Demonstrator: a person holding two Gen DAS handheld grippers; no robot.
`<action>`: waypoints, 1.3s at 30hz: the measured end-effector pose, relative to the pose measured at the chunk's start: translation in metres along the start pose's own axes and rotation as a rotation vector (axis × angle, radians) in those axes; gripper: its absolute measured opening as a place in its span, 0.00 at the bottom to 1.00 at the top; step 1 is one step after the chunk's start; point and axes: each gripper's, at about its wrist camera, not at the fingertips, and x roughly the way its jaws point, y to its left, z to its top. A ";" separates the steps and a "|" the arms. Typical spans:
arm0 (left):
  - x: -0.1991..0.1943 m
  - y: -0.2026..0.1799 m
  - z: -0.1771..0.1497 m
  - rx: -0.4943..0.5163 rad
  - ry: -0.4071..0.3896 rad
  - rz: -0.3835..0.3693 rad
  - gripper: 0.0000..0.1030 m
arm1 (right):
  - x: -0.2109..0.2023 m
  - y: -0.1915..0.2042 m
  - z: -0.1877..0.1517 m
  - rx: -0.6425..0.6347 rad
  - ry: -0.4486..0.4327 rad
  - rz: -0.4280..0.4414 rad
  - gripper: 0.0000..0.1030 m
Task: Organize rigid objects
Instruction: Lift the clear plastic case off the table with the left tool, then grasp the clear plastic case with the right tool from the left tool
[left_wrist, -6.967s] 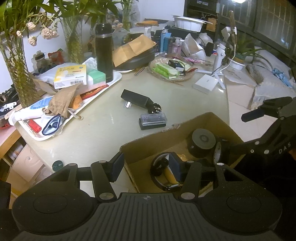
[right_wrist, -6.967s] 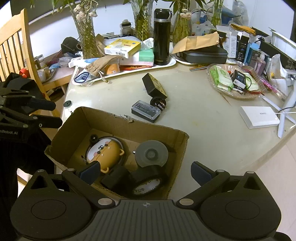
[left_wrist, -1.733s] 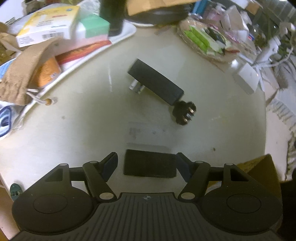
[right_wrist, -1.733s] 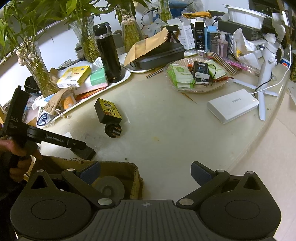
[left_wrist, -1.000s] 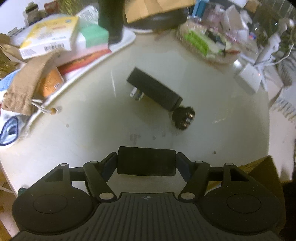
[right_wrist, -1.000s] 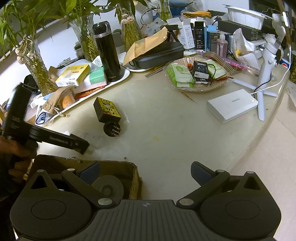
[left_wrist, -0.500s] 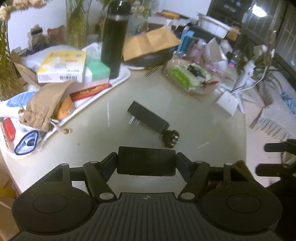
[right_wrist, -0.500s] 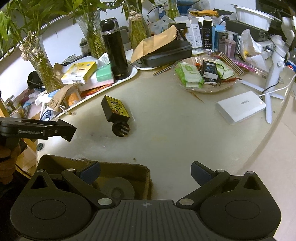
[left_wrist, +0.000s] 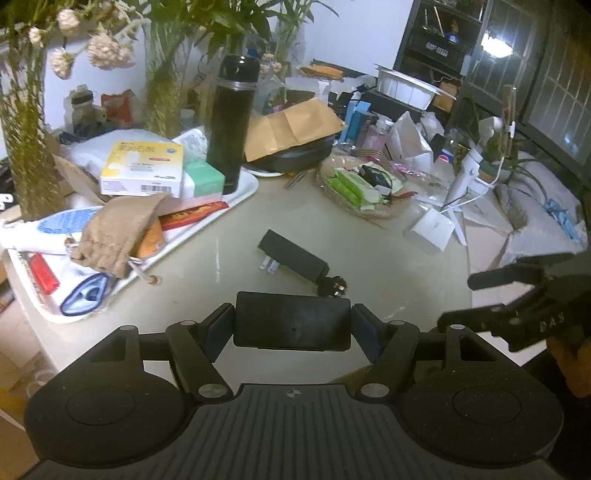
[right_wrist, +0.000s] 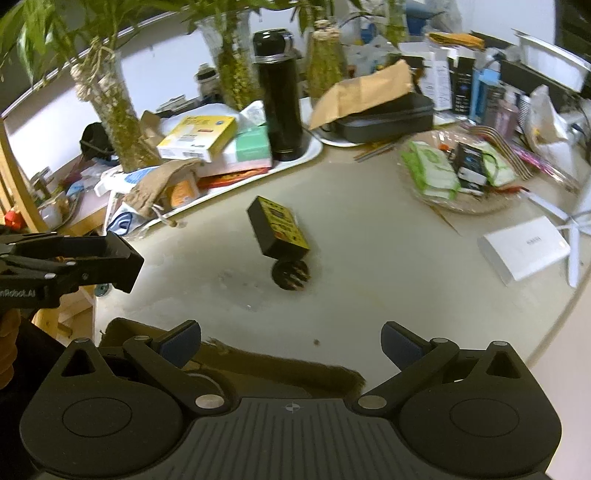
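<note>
My left gripper (left_wrist: 292, 332) is shut on a small flat black case (left_wrist: 291, 321), held crosswise between its pads above the table. The right wrist view shows that case (right_wrist: 120, 260) at the left edge, clear of the tabletop. A black adapter block (left_wrist: 293, 258) with a round plug (right_wrist: 290, 275) lies on the table ahead of both grippers; its yellow label (right_wrist: 280, 221) faces the right camera. My right gripper (right_wrist: 291, 343) stands open with nothing between its fingers, over the far rim of the cardboard box (right_wrist: 280, 365). It shows as the right gripper (left_wrist: 469, 299) at the right.
A white tray (left_wrist: 243, 192) with boxes, a cloth pouch and a black flask (left_wrist: 232, 122) fills the back left. A glass dish of packets (right_wrist: 454, 170) and a white power bank (right_wrist: 524, 247) lie right. Plant vases line the back. The table's curved edge runs close on the right.
The left gripper shut on the black case, lifted it off the table and tilted up. The right gripper moved forward toward the adapter, with the box rim now under it.
</note>
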 end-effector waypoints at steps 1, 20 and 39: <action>-0.002 0.001 -0.001 0.005 -0.001 0.010 0.66 | 0.003 0.003 0.002 -0.009 0.003 0.005 1.00; -0.020 0.024 -0.017 -0.068 -0.060 0.071 0.66 | 0.084 0.055 0.033 -0.135 0.134 0.123 0.90; -0.020 0.031 -0.019 -0.109 -0.055 0.062 0.66 | 0.173 0.076 0.052 -0.284 0.245 0.060 0.62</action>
